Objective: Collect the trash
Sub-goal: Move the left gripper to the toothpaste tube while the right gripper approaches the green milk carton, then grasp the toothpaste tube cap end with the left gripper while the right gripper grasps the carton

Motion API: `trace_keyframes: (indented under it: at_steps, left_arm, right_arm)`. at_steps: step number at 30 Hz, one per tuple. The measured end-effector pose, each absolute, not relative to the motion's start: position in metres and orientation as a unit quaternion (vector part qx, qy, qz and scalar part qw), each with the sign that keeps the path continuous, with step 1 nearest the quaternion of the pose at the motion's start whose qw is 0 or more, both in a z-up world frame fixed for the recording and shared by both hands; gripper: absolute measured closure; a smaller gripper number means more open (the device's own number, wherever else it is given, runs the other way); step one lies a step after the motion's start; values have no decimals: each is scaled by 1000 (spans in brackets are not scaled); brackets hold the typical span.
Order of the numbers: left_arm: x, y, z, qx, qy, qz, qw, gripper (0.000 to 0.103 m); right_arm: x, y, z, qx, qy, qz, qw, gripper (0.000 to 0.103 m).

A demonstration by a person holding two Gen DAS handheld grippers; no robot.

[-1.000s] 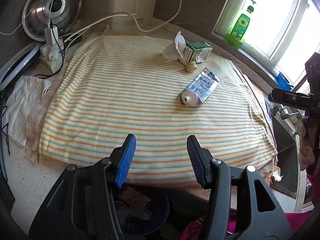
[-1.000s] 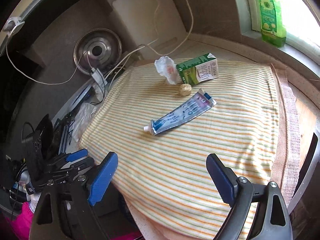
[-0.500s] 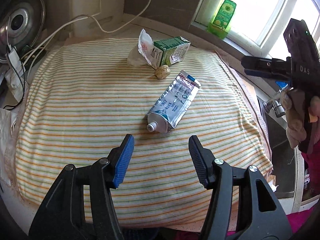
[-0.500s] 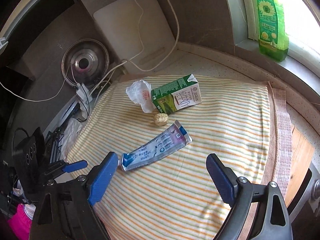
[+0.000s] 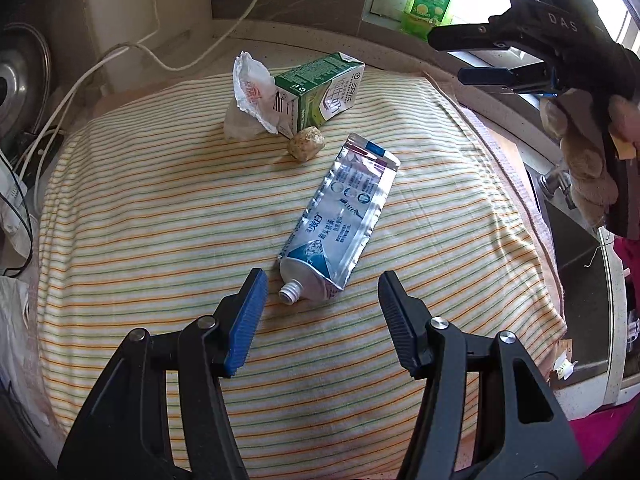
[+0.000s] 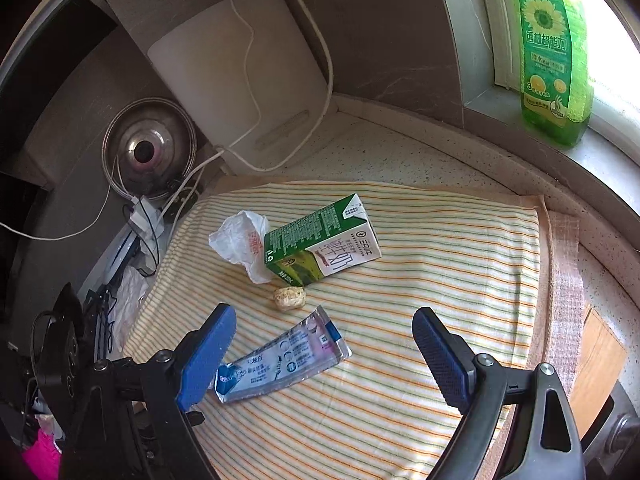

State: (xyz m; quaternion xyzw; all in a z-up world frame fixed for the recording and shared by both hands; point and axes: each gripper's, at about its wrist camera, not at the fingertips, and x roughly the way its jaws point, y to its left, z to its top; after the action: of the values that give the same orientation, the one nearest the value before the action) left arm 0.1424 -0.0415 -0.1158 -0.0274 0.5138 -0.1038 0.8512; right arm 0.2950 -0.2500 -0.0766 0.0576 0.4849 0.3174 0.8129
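On a striped cloth (image 5: 160, 220) lie a flattened, uncapped toothpaste tube (image 5: 340, 216) (image 6: 280, 360), a green milk carton (image 5: 324, 92) (image 6: 320, 244), a crumpled white wrapper (image 5: 248, 96) (image 6: 240, 240) and a small beige lump (image 5: 306, 142) (image 6: 289, 298). My left gripper (image 5: 322, 276) is open, and the tube's neck sits just ahead between its fingertips, untouched. My right gripper (image 6: 325, 314) is wide open above the tube's flat end and holds nothing. In the left wrist view the right gripper (image 5: 446, 55) hovers at the upper right, held by a person's hand.
A green dish-soap bottle (image 6: 552, 48) stands on the windowsill. A white board (image 6: 240, 72), a metal lid (image 6: 148, 152) and white cables (image 6: 248, 160) crowd the back left corner. A tap (image 5: 556, 180) and sink lie past the cloth's right edge.
Both grippers moved forward over the cloth toward the trash. The tube now lies right at the left fingertips and under the right jaws. The right gripper came further into the left wrist view.
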Motion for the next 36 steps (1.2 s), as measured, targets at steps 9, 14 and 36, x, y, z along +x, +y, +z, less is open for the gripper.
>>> trace_keyframes:
  at_steps: [9,14,36]
  left_arm:
    - [165,-55,-132,0,543,-136,829,44]
    - [174,-56,-143,7,558,-142,818,44]
    - [193,-43,-157,-27,574,-160,803,44]
  right_arm:
    - [336,-230,-88,135,532,276,789,11]
    - [359,-212,-106,175,570,237,767,11]
    - [395,-183,-178,251,651,152,700,12]
